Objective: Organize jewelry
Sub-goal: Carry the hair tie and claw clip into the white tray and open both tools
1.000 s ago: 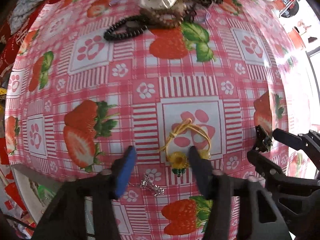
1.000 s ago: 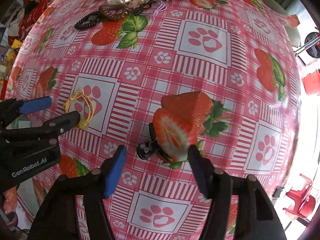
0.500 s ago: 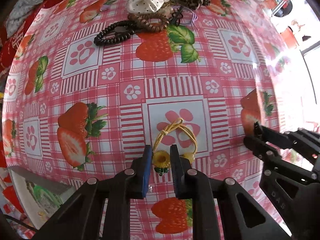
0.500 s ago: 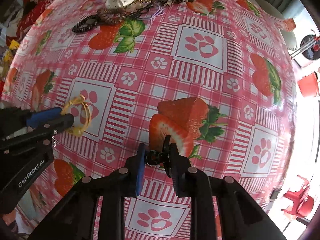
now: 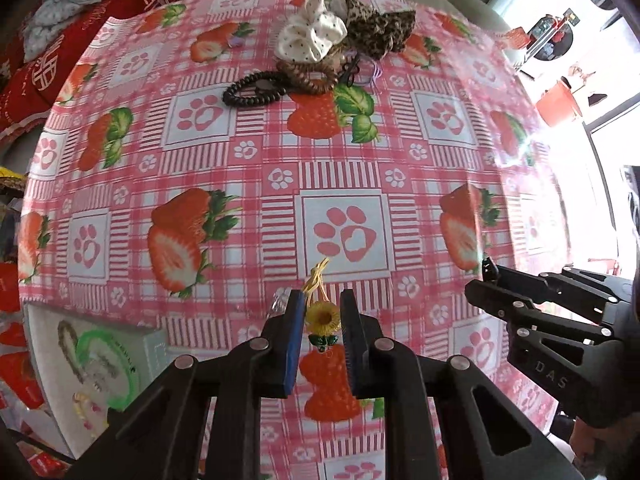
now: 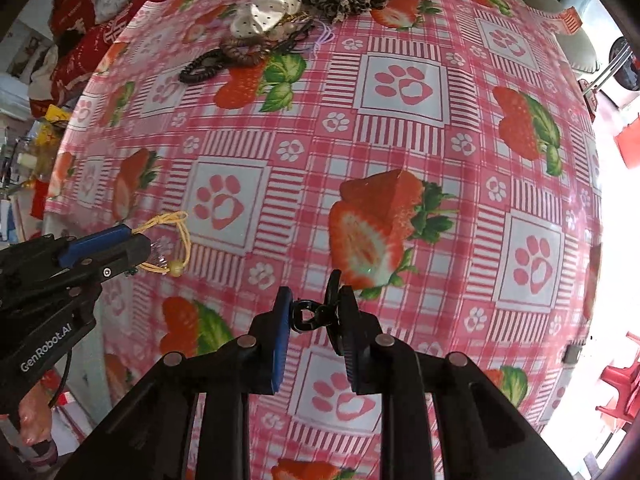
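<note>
My left gripper (image 5: 321, 316) is shut on a yellow hair tie with a sunflower charm (image 5: 322, 317), held above the tablecloth; its cord loop hangs out in the right wrist view (image 6: 176, 240). My right gripper (image 6: 312, 312) is shut on a small black hair claw clip (image 6: 316, 312), lifted off the table. The right gripper also shows at the right of the left wrist view (image 5: 486, 280), and the left gripper at the left of the right wrist view (image 6: 132, 248). A small silver clip (image 5: 280, 300) lies under the left fingers.
At the far edge lies a pile: a white dotted scrunchie (image 5: 312, 36), a leopard scrunchie (image 5: 380, 28), a brown hair tie (image 5: 304, 76) and a black spiral tie (image 5: 252, 90). A white box with a green ring (image 5: 100, 360) sits at the near-left table edge.
Both grippers closed on their items, the left on the sunflower tie and the right on the black clip, and then lifted them off the tablecloth and drew back toward the near edge.
</note>
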The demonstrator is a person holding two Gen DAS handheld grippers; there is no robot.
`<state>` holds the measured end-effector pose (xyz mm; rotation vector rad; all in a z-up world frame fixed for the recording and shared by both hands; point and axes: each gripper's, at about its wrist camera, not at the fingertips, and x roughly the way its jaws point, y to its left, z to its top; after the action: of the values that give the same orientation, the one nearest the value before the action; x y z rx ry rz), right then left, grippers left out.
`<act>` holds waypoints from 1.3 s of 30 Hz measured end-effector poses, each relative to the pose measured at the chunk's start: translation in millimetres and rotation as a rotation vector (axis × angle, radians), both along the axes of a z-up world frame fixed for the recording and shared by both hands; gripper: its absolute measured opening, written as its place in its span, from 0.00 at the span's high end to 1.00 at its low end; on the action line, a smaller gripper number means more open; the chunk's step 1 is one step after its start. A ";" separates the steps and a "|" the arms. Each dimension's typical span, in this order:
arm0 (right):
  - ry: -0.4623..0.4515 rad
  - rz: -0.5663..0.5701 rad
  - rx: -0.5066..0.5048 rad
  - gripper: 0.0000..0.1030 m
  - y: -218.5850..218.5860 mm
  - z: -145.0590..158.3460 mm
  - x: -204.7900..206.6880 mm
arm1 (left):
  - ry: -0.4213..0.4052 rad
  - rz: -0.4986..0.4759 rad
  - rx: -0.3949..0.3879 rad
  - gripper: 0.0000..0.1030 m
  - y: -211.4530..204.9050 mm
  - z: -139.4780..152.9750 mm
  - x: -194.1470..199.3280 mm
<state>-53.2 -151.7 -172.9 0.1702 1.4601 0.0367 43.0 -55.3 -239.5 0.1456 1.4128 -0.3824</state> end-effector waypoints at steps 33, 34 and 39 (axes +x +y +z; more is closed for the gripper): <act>-0.066 0.318 0.087 0.76 172.8 69.2 -28.8 | -0.086 0.334 -0.034 0.77 269.6 157.9 -173.8; -0.064 0.332 0.090 0.76 179.9 68.4 -28.9 | -0.083 0.353 -0.033 0.77 278.3 157.4 -178.8; -0.046 0.413 0.114 0.76 221.9 63.0 -32.7 | -0.052 0.453 -0.034 0.77 317.5 149.7 -205.2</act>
<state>-85.9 70.2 -109.9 -0.0423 1.4271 0.4570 -162.1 262.1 -89.8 -0.1902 1.3409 -0.0265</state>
